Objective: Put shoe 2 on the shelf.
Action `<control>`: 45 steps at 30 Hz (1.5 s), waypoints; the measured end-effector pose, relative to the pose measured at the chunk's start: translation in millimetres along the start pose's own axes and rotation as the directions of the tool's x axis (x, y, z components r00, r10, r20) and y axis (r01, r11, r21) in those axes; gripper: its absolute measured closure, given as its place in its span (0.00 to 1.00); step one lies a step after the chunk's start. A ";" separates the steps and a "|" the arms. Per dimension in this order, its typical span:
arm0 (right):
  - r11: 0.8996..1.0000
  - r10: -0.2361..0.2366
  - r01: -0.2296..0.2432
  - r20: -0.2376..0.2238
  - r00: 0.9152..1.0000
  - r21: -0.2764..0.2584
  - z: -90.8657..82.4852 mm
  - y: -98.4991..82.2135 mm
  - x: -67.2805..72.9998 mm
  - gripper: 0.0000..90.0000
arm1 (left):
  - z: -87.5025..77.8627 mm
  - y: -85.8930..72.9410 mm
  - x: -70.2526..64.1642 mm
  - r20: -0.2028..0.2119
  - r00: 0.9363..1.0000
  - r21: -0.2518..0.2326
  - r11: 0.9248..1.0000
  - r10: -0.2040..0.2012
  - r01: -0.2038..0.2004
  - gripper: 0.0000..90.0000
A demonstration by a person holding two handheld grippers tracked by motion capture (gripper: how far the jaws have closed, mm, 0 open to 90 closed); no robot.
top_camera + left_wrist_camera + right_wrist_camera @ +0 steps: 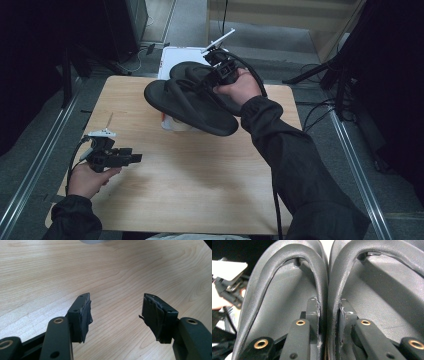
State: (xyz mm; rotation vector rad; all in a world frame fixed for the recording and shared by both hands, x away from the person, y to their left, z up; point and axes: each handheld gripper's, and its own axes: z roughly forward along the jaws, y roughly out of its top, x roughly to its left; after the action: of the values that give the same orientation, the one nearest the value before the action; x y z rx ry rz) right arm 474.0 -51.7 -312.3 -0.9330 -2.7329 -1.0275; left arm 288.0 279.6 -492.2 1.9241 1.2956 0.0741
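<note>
- the left gripper [134, 158] sits low at the left of the high view, held in the left hand [89, 179] just above the near-left part of the wooden table [200, 180], pointing toward the right.
- in the left gripper view its two black jaws stand wide apart with bare wood grain between them; nothing is in their grip, and the worn padding on the pads [86, 315] hangs a little ragged.
- a grey cable trails from this gripper down past the wrist, and a small white piece sits on top of it.
- near the middle of the table, toward the far side, a pale roll [176, 124] lies on the wood, partly under the lifted flip-flops.
- the pair of black flip-flops [192, 105] is up in the air over the far half of the table, side by side, soles tilted, the nearer one reaching lowest toward the table centre.
- the right gripper [216, 75] holds them from the far right; the right hand [244, 89] and dark sleeve come in from the lower right.
- in the right gripper view the jaws are closed to a narrow gap, pinching the two inner straps [327, 290] of the flip-flops together between the pads.
- beyond the table's far edge a white box [172, 57] stands on the floor.
</note>
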 end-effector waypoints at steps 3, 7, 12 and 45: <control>0.999 0.036 -0.036 0.029 0.999 -0.014 0.7 5.3 -7.7 0.83 | 0.8 0.8 0.6 0.000 1.000 -0.002 1.000 0.003 -0.003 0.45; 0.997 0.076 -0.075 0.071 0.995 -0.026 2.8 12.7 -17.0 0.83 | 1.8 1.5 0.2 0.000 1.000 0.000 1.000 0.001 -0.001 0.45; 0.989 0.147 -0.142 0.124 0.981 -0.050 6.5 23.1 -24.5 0.83 | 2.1 2.4 0.0 0.006 1.000 0.005 1.000 0.006 -0.006 0.45; 0.851 0.525 -0.432 0.448 0.724 -0.300 39.5 66.7 -33.1 0.83 | 6.7 4.4 -2.6 0.022 1.000 0.016 1.000 0.019 -0.020 0.45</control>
State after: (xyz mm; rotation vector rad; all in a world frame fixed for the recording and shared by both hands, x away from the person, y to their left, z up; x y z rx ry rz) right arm 544.2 -4.9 -313.5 -2.0931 -2.5120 -1.0267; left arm 293.1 272.9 -493.0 1.9463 1.2668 0.0530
